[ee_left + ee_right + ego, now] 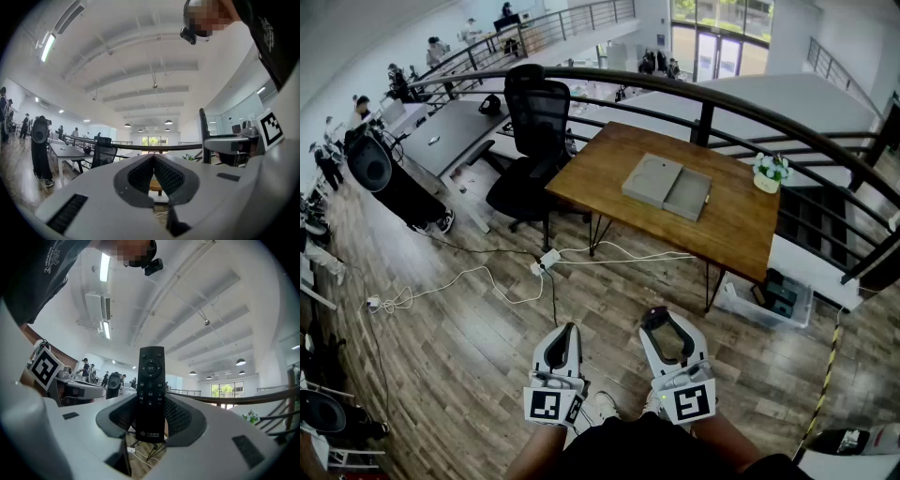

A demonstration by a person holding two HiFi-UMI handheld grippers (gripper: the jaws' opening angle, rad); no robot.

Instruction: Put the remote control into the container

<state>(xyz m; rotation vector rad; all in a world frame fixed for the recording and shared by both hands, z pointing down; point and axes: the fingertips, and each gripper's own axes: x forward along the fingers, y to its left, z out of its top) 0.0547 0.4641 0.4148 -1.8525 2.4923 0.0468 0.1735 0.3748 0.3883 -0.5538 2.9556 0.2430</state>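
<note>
In the head view, a person is standing on a wooden floor (441, 356) and is holding both tools low, near the bottom edge of the picture. The left hand-held gripper (569, 330) and the right hand-held gripper (664, 323) are pointing forward, side by side, and they are not touching each other. Well ahead of them a wooden bench (741, 230) is standing beside a curved dark railing (703, 101). A flat grey container (667, 186) is lying on the middle of the bench, and a small potted plant (769, 172) is sitting near its far right corner. A black office chair (534, 131) is standing at the left end of the bench, and white cables (487, 277) are running across the floor in front of it. In the left gripper view, the two padded jaws are pressing together at their tips, and nothing is lying between them. In the right gripper view, the jaws are pinching the lower part of a black remote control (151, 394). It is standing upright between the pads, with its buttons facing the camera and its upper end rising above the jaws, so it is well apart from the container.
</note>
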